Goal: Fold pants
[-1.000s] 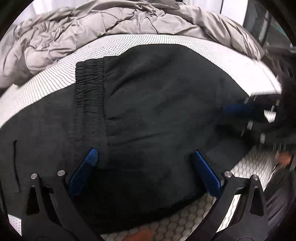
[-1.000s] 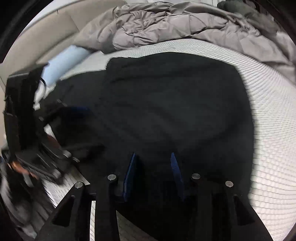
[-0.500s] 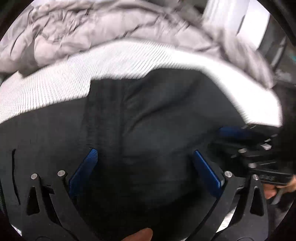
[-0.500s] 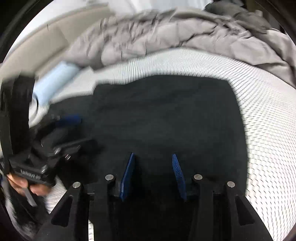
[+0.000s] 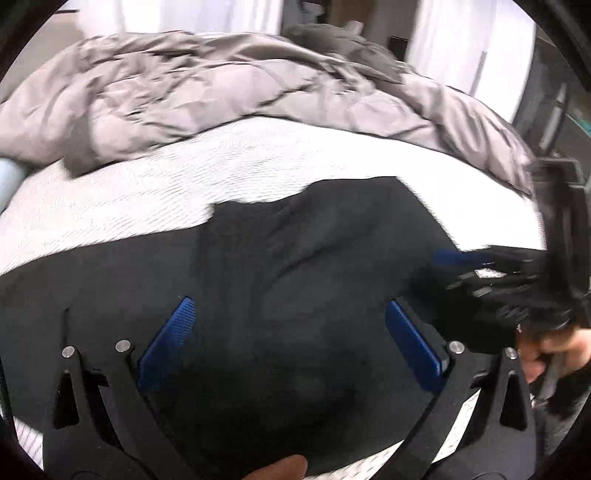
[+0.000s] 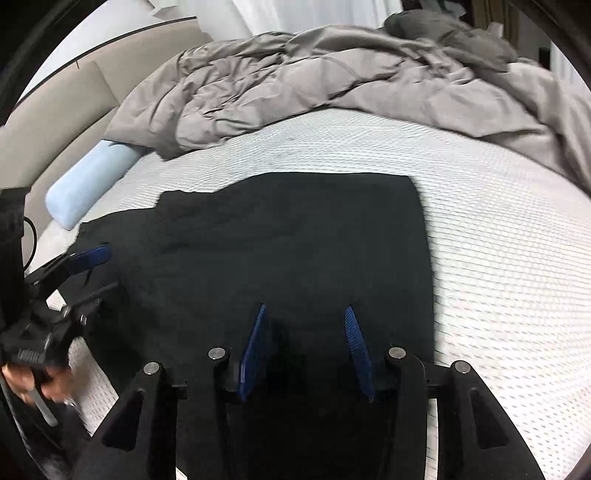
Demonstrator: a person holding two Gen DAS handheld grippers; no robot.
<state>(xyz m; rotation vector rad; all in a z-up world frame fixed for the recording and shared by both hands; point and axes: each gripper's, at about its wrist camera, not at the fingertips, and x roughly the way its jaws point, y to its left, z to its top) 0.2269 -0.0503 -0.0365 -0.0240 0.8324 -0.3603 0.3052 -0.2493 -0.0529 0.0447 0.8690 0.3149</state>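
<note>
Two views look down over a bed with a white, finely textured mattress cover (image 6: 498,258). A crumpled grey duvet (image 6: 332,81) is heaped along the far side, and a pale blue bolster (image 6: 88,184) lies at the left by a beige padded headboard (image 6: 55,122). White curtains (image 5: 177,14) hang in the background, blurred in the left wrist view.

The black pants (image 6: 295,251) lie folded and flat on the near part of the mattress, well apart from the duvet, with a squared far edge and a straight right edge in the right wrist view.

The left gripper (image 5: 291,339) hangs over the pants with its blue pads (image 5: 170,339) spread wide and nothing pinched between them; a fingertip (image 5: 280,467) shows at the bottom edge. The right gripper (image 6: 306,347) is above the near edge of the fabric; its jaws have just been opening and stand parted, the cloth below them, not squeezed by the pads. Each gripper appears at the side of the other's view, with the person's hand (image 6: 26,380) on its handle, blurred. No object lies between the grippers and the pants.
</note>
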